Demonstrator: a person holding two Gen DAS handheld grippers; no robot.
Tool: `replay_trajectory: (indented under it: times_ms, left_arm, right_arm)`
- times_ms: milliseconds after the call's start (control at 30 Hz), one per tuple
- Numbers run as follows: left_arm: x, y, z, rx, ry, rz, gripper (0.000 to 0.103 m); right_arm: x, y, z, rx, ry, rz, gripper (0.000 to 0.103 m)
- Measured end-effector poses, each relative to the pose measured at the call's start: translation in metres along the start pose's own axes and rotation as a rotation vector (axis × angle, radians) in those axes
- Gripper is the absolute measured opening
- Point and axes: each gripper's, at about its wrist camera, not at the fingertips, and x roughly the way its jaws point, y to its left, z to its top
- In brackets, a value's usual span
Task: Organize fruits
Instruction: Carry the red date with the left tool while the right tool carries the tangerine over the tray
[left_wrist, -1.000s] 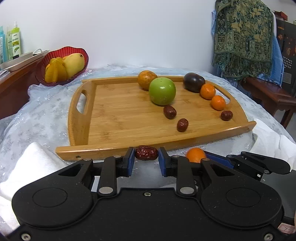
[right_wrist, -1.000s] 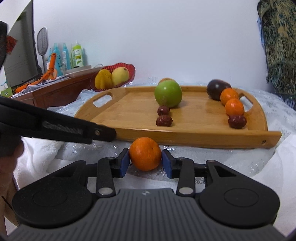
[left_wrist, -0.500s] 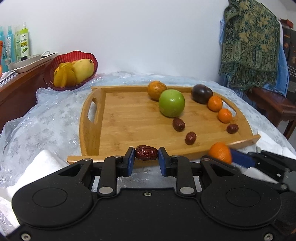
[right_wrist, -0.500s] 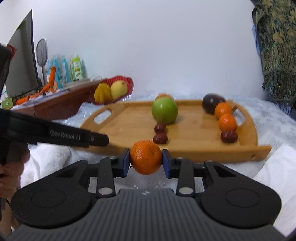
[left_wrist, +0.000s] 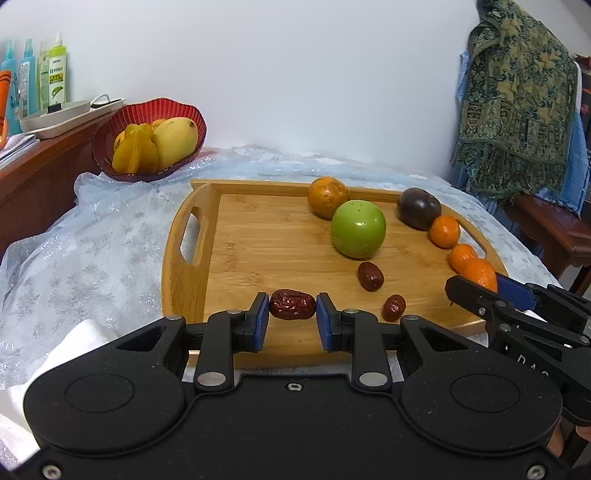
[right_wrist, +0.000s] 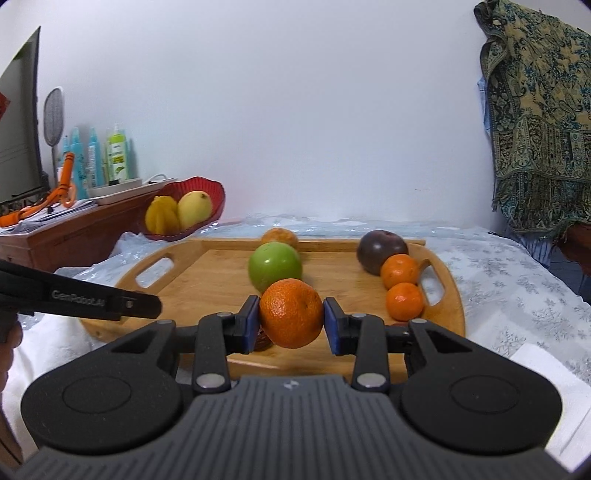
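My left gripper (left_wrist: 291, 311) is shut on a wrinkled red date (left_wrist: 291, 305), held above the near edge of the wooden tray (left_wrist: 258, 240). My right gripper (right_wrist: 291, 322) is shut on a mandarin (right_wrist: 291, 313), held above the tray's near right part; it shows in the left wrist view (left_wrist: 480, 275) too. On the tray lie a green apple (left_wrist: 358, 229), an orange passion fruit (left_wrist: 328, 196), a dark plum (left_wrist: 419, 208), two mandarins (left_wrist: 444, 231), and two dates (left_wrist: 370, 276).
A red bowl (left_wrist: 147, 140) with a mango and starfruit stands at the back left beside a wooden sideboard (left_wrist: 33, 162) with bottles. A patterned cloth (left_wrist: 517, 96) hangs at the right. White towels (right_wrist: 554, 373) lie near the tray.
Both grippers have lifted their fruit off the tablecloth and moved forward over the tray's near edge. The tray's fruit has not moved.
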Motion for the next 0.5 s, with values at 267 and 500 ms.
replay_trajectory:
  times_ms: [267, 500]
  left_arm:
    - [0.016, -0.002, 0.013, 0.016, 0.011, 0.024, 0.026]
    - [0.044, 0.001, 0.045, 0.024, 0.008, 0.018, 0.026]
  right_arm:
    - [0.021, -0.013, 0.010, 0.013, -0.003, -0.025, 0.041]
    - [0.043, -0.023, 0.029, 0.039, -0.009, -0.043, 0.041]
